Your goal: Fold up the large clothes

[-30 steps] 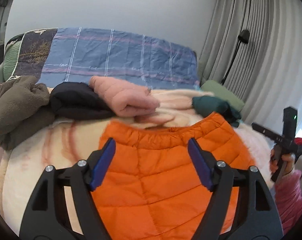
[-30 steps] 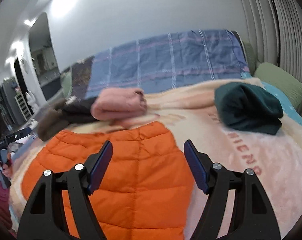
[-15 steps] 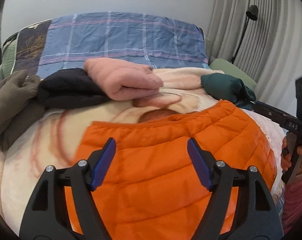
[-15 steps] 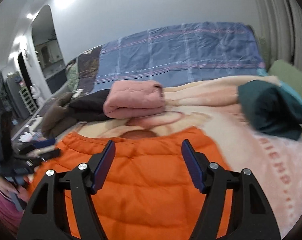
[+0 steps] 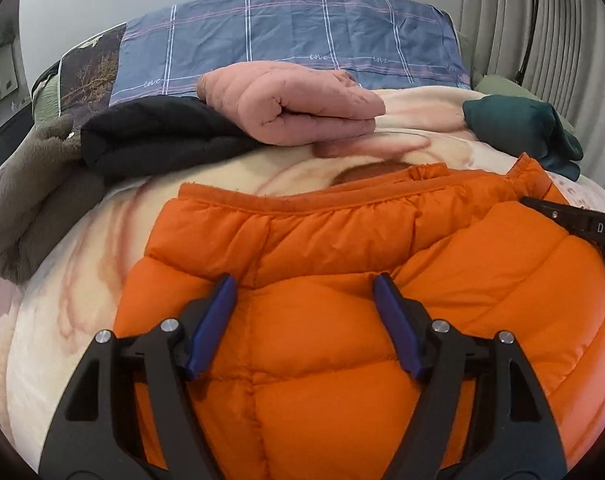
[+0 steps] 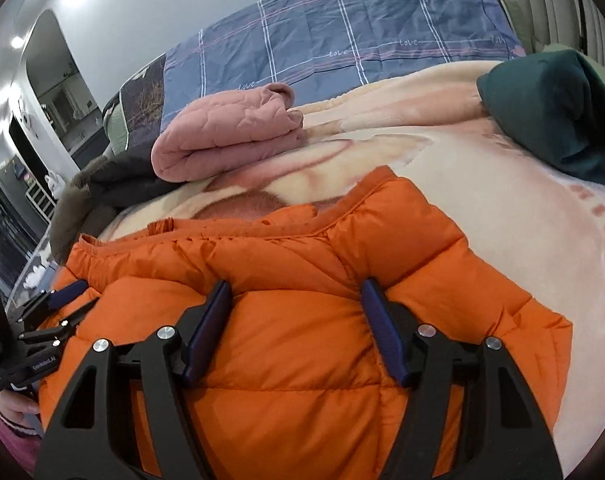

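An orange puffer jacket [image 5: 342,260] lies on the cream blanket [image 5: 82,260] of a bed, its hem edge toward the far side. It also shows in the right wrist view [image 6: 302,272]. My left gripper [image 5: 304,292] is open, its blue pads pressed low against the jacket's puffy surface on the left part. My right gripper [image 6: 294,296] is open, also low over the jacket, on its right part. Neither holds cloth. The left gripper's fingers [image 6: 68,292] show at the left edge of the right wrist view.
Folded clothes lie beyond the jacket: a pink quilted one [image 5: 290,108], a black one [image 5: 154,136], a brown fleece [image 5: 34,200] and a dark green one [image 5: 522,128]. A blue plaid pillow [image 5: 294,36] lines the headboard. Curtains [image 5: 562,20] hang at right.
Both grippers have dropped lower and closer onto the jacket, staying open. The jacket's far hem now bunches up a little, with its right corner raised.
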